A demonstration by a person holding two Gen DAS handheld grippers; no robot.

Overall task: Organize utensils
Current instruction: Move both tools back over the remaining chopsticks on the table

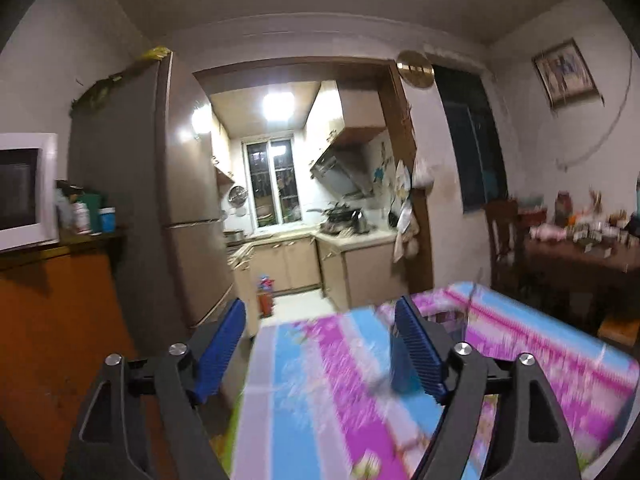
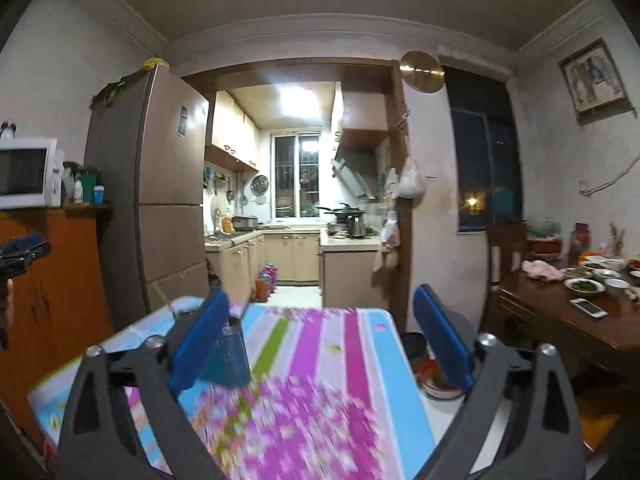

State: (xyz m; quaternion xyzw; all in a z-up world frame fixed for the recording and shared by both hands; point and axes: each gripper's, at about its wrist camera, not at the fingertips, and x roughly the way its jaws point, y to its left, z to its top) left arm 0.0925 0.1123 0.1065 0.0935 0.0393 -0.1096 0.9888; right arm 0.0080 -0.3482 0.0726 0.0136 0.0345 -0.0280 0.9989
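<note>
Both grippers point roughly level across a small table (image 2: 360, 344) covered in a striped pink, blue and green cloth, with the kitchen doorway beyond.

The left gripper (image 1: 320, 344) has its 2 blue pads spread wide with nothing between them. The right gripper (image 2: 320, 336) is likewise spread wide and holds nothing.

The only task item that shows is a blue cup-shaped holder (image 2: 232, 356) standing upright on the cloth, with what looks like a thin handle poking out of its top. Motion blur hides which utensil that is, and no loose utensils can be made out on the cloth.

In the right wrist view the holder sits just beside the inner face of the left-hand pad (image 2: 200, 340), low in the gap between the pads but hard against that side rather than centred. In the left wrist view the same holder (image 1: 400, 360) lies tight against the right-hand pad (image 1: 420, 352), again off centre. So it stands between the 2 grippers, near both, and its long axis runs vertical, across the level line of the fingers.

My reading is that neither hand is clearly nearer. Either would need to shift sideways to centre the holder before closing, and a grip from the side would suit its upright stance.
</note>
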